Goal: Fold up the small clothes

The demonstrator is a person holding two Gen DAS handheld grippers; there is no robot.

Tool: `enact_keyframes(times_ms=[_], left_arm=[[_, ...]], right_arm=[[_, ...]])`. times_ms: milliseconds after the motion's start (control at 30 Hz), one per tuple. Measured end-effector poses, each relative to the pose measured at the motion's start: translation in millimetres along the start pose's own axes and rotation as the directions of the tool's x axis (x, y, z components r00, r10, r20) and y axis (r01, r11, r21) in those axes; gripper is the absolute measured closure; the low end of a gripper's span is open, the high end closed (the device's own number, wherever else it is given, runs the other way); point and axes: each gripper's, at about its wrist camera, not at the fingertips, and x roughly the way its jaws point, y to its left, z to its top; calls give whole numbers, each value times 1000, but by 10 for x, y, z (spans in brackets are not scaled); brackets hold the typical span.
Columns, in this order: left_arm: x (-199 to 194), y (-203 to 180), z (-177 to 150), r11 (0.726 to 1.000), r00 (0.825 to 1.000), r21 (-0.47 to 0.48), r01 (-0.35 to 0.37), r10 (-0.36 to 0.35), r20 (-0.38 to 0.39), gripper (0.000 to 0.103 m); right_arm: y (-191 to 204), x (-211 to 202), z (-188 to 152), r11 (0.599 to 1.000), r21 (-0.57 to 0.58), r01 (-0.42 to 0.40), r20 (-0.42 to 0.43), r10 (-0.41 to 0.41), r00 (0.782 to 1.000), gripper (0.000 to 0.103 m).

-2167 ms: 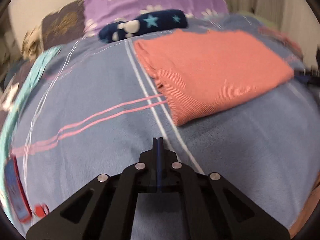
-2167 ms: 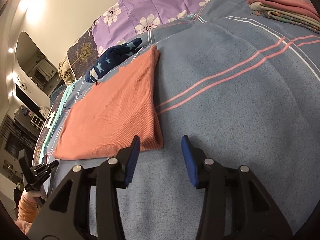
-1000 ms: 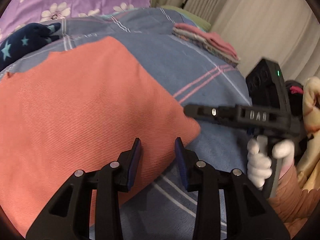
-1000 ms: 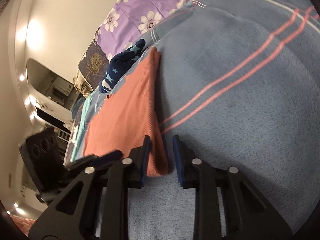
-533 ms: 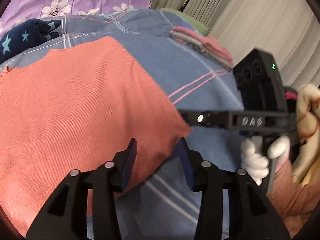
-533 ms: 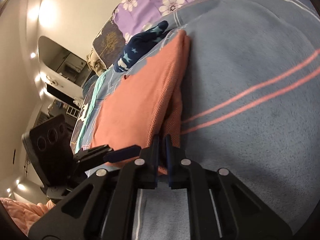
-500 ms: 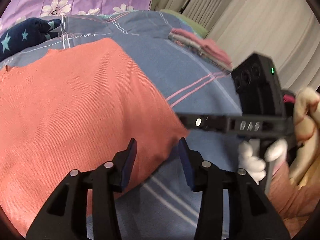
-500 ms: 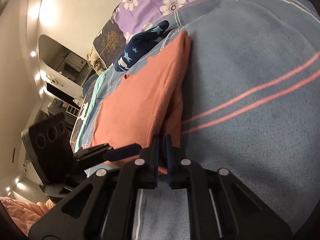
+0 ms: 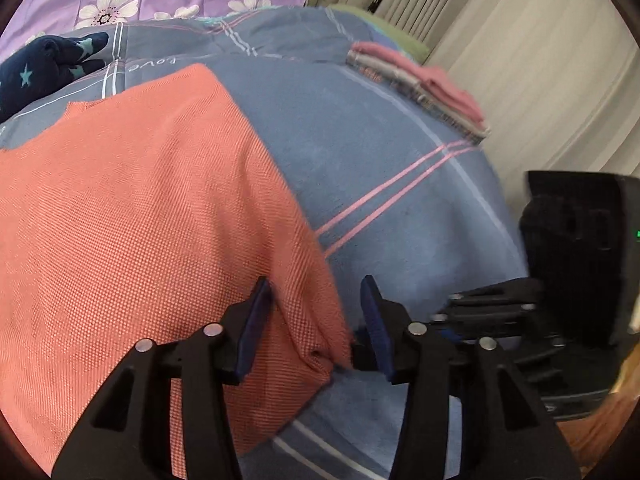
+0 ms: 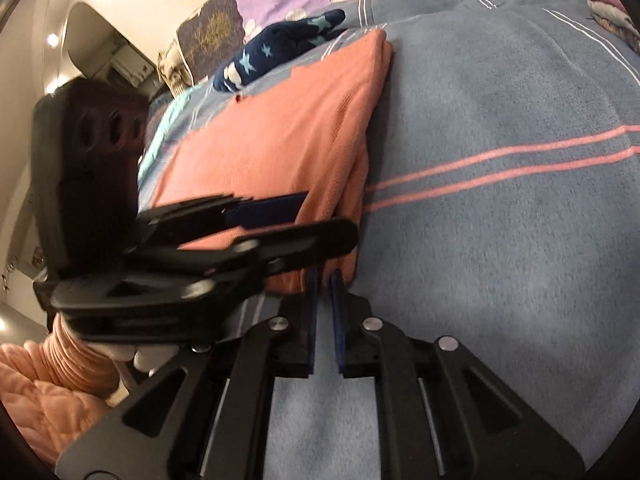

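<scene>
Right wrist view first: my right gripper has its fingers nearly pressed together at the near corner of the orange top, with a thin edge of cloth between the blue pads; the gap is widening slightly, and I judge the pads still pinch that edge. I hold that corner because it is the free end of a top already folded into a long panel, and lifting it is how I would carry the next fold toward the far end. My left gripper reaches for the same near corner from the other side; its fingers stand spread around a raised hump of the top and are closing, pads not yet pressing on it, so nothing is gripped there. Two grips close together on one corner seem meant to keep the stacked layers from sliding apart as the end rises. The top lies flat on the bed, long side running away from me. Beyond the top's far end sits a navy star-print garment, I think waiting its turn. To the top's right, well apart at the bed's far edge, a stack of folded clothes rests, probably where finished pieces go. White-gloved fingers show under the left gripper in the right wrist view.
</scene>
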Motion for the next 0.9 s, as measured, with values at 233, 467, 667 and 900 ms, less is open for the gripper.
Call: enact_keyframes(times_ms=[233,467,667,900], left_arm=[[-122,277,-94,996,1000,-86,24,-22,13,84],[-133,291,-148,994,999,-100,45,-43,21,84],[-104,235,-166,995,997,-66,75,-74,16,84],[21,-8,-102,993,994,44,105,-105,-5,83]], right_arm=[[-244,-324,166,995,29,98,39,-99,994,77],[-449,-58,866,996,75,57,6,-58,998,73],[-575,427,1334,993,111,33,-6,-33,999,70],[-650,769,1775,978,199,-58,46,50,998,99]])
